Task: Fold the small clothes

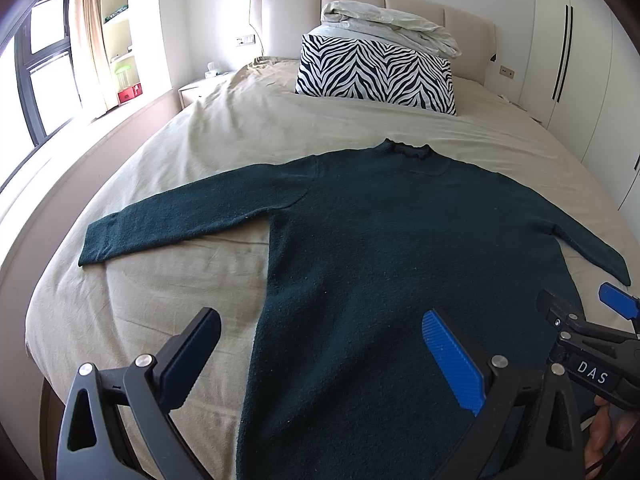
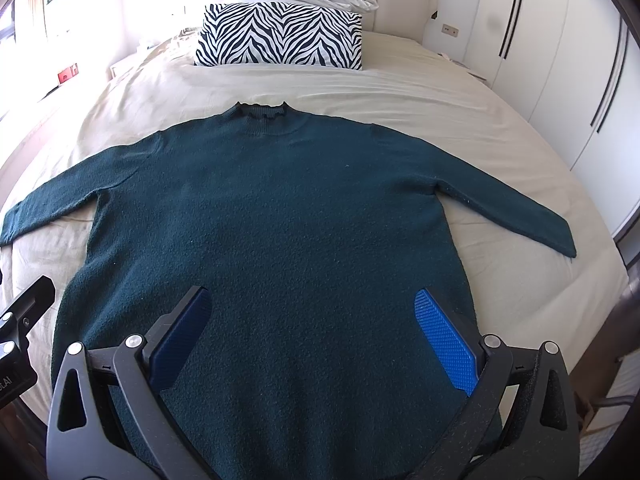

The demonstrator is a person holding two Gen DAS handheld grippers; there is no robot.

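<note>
A dark green long-sleeved sweater [image 1: 380,240] lies flat and spread out on the bed, collar toward the headboard, both sleeves stretched to the sides; it also shows in the right wrist view [image 2: 280,220]. My left gripper [image 1: 320,344] is open and empty, held above the sweater's lower left edge. My right gripper [image 2: 312,324] is open and empty above the sweater's lower middle. The right gripper also shows at the right edge of the left wrist view [image 1: 580,312].
The bed has a beige sheet [image 1: 180,280]. A zebra-print pillow [image 1: 376,72] and a folded white duvet [image 1: 388,24] lie at the headboard. A window and shelves [image 1: 116,40] are on the left, white wardrobes [image 2: 560,80] on the right.
</note>
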